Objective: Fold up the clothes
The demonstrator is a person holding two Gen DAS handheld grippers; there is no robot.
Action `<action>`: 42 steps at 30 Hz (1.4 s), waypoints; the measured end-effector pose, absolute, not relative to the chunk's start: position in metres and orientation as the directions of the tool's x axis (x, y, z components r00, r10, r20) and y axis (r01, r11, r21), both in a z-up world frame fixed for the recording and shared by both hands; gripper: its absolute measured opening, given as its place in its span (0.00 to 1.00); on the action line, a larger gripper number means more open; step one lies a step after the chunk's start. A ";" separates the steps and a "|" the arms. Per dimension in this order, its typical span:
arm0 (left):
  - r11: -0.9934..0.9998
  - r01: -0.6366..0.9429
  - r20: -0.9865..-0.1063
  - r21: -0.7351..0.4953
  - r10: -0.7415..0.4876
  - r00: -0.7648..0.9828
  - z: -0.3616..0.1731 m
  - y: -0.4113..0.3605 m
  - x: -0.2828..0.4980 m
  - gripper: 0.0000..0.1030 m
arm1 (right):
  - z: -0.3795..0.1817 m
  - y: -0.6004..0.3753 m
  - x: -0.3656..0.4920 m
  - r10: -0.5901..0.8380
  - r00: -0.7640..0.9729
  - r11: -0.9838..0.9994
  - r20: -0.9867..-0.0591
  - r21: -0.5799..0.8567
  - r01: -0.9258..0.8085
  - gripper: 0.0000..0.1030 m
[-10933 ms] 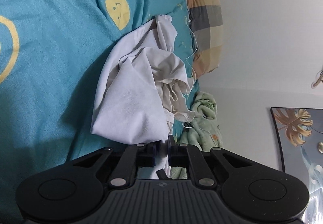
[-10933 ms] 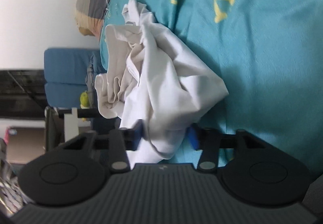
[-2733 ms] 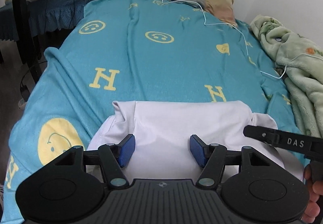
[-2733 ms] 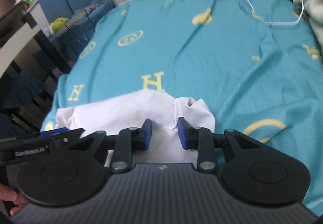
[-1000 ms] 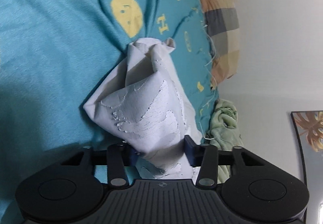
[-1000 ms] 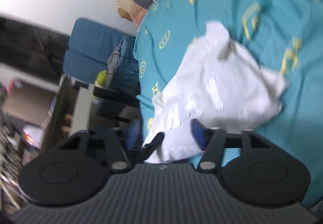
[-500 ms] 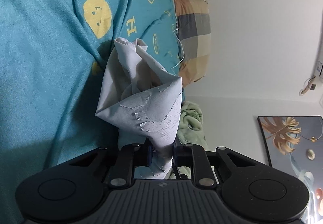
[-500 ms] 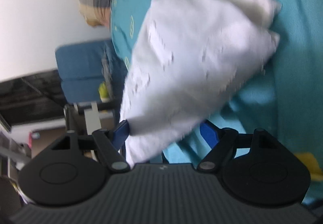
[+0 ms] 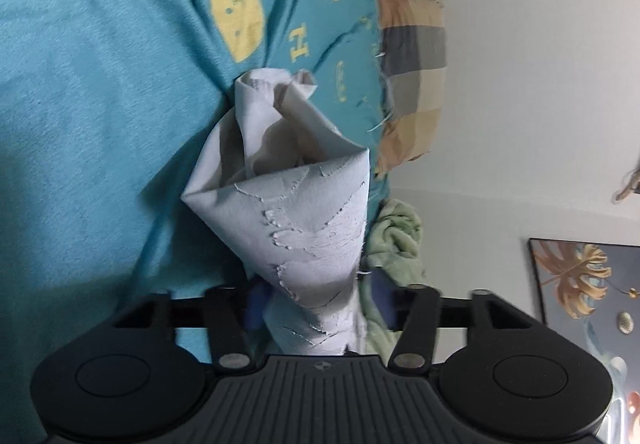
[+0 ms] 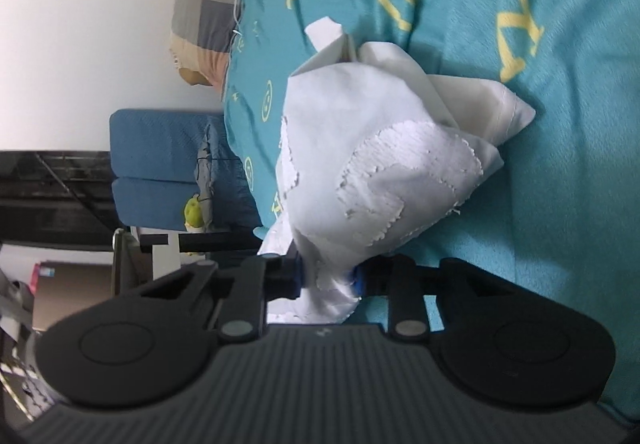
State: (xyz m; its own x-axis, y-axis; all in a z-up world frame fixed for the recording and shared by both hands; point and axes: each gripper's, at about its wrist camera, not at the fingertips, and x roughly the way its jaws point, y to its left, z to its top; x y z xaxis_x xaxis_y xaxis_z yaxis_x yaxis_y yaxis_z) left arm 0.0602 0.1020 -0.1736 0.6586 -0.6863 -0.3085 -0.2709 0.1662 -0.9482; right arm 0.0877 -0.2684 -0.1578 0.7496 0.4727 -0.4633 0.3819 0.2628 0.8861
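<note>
**White garment hanging bunched between two grippers over the bed**

While both cameras are turned sideways, the white garment is hanging in a loose cone over the teal bedspread, gathered toward each tool rather than lying flat. The left gripper is standing with its blue pads spread — cloth is passing between them, but they are not pressing it, so I judge it open. The right gripper is pinching a wad of the same garment, its pads drawn close on the fabric.

As for handling, the cloth is looking light, thin and very soft: it is drooping, creasing sharply and keeping no shape of its own, so it will likely sag wherever it is not supported. A patch of cracked, flaking white print is showing on the front; that area is probably stiffer. Hems, shoulder seams or corners seem the best places to take hold — a mid-panel grip only bunches it.

Beyond it, a checked pillow is lying at the head of the bed, with a green blanket alongside.
</note>
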 end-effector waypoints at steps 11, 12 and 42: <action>0.216 -0.257 -0.335 -0.942 -0.660 0.673 -0.176 0.108 0.074 0.39 | -0.152 -0.267 0.093 0.475 0.747 0.311 -0.464 0.883 0.351 0.24; 0.221 -0.256 -0.337 -0.941 -0.657 0.674 -0.177 0.109 0.075 0.36 | -0.151 -0.268 0.092 0.474 0.750 0.314 -0.462 0.884 0.347 0.24; 0.312 0.059 -0.204 -0.948 -0.743 0.637 0.048 -0.074 0.056 0.25 | 0.003 -0.404 0.036 0.360 0.912 0.240 -0.198 0.964 0.115 0.23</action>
State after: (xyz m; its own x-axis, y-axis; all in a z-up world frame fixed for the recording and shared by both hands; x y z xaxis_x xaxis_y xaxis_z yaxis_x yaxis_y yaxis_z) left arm 0.0558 -0.0736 0.0482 0.6370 -0.7432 -0.2045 0.0592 0.3116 -0.9484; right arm 0.0358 -0.4039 0.0029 0.9119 0.3595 -0.1981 0.1149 0.2399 0.9640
